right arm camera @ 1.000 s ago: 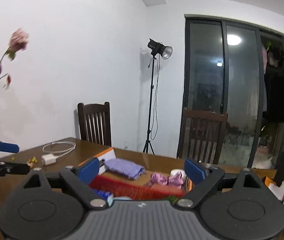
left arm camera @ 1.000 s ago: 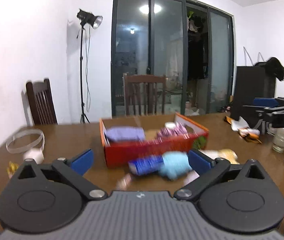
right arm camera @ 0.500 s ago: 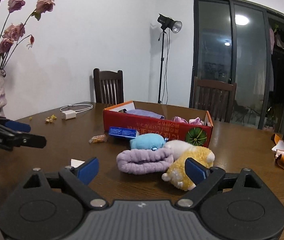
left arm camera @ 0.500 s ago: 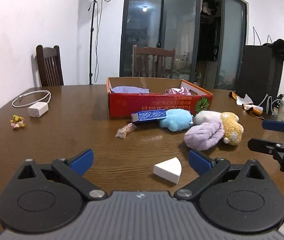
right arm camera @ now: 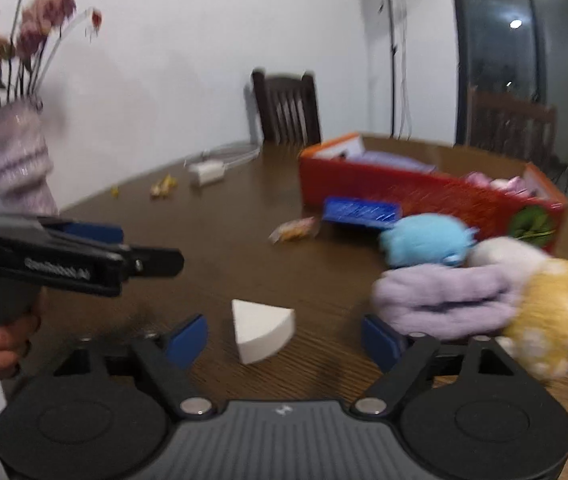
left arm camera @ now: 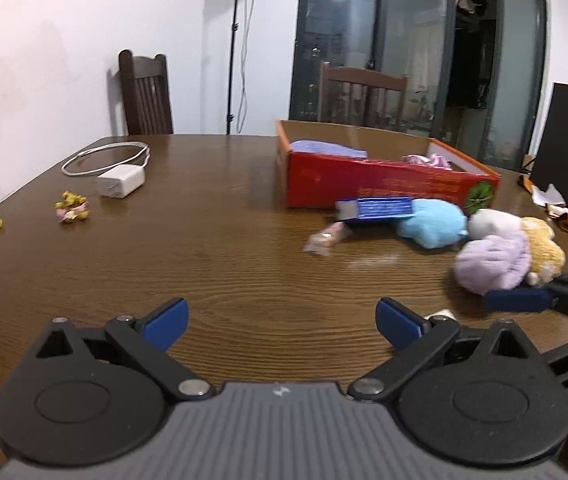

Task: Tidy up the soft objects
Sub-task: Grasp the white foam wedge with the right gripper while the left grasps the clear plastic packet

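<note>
While both jaws gape — the right gripper (right arm camera: 284,336) closing round a white wedge (right arm camera: 262,330) — soft toys crowd the wooden table (left arm camera: 224,264).

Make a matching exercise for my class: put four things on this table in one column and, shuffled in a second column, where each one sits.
Things
1. white wedge sponge
2. pink cloth
3. blue packet
4. white charger

Places
A. inside the red box
B. beside a coiled white cable, far from the box
C. between the right gripper's closing jaws, not yet pinched
D. on the table in front of the box, beside the blue plush toy

Pairs: 1-C, 2-A, 3-D, 4-B
</note>
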Demonstrator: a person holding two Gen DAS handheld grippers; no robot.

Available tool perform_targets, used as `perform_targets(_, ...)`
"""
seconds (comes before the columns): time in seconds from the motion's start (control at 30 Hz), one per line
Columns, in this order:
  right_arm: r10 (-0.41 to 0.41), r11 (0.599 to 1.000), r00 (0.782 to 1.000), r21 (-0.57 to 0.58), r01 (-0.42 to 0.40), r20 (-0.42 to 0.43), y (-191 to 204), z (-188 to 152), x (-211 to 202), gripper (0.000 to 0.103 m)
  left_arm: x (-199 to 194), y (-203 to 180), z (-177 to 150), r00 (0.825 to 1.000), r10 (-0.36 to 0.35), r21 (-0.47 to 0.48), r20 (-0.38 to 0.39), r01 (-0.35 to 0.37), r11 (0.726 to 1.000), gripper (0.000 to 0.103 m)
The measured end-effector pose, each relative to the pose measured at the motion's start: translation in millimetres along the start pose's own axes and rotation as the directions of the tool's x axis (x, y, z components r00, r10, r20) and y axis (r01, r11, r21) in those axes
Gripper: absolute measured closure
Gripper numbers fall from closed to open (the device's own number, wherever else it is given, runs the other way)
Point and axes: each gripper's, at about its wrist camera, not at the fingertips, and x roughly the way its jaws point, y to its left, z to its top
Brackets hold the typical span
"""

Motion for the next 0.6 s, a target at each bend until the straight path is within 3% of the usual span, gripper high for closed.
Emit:
perform_targets(0.07,0.019,1.000,0.999,0.003,-0.018,-0.030,3.0,2.8,15.0,0.039,6.8,3.0,3.1,1.000,0.003,-0.005,-0.004,-0.003,1.000,0.001)
perform_targets(0.13,0.045,0.999,0.997,0.005,-0.045,-0.069,4.4,6.1,27.4,0.071,14.8,1.8,6.7,1.000,0.000,-0.009,-0.003,0.000,1.000,0.001)
perform_targets(0.2,0.025,0.999,0.998,-0.029,-0.027,-0.062,6.6,9.0,27.7,0.071,26.4,-3.8,12.9,1.000,-0.027,-0.002,0.005,0.027,1.000,0.004)
perform_targets(0.3,0.034,0.999,0.999,-0.006,-0.034,-0.028,-6.6,14.9,17.1,0.072,47.2,-15.3,28.4,0.996,-0.081,0.040,0.030,0.080,0.996,0.017)
perform_targets(0.37,0.004,1.000,1.000,0.014,-0.004,0.008,-20.4,20.4,5.3,0.072,70.5,-21.3,41.4,0.993,-0.115,0.049,0.010,0.114,0.992,0.040)
perform_targets(0.47,-0.055,0.997,0.997,0.054,0.052,0.056,-42.7,25.5,-12.3,0.071,102.3,-25.8,52.7,0.987,-0.154,0.041,-0.035,0.155,0.987,0.050)
perform_targets(0.6,-0.115,0.990,0.991,0.095,0.108,0.069,-61.7,19.0,-30.4,0.071,123.1,-32.8,57.3,0.987,-0.150,0.101,-0.057,0.155,0.983,0.056)
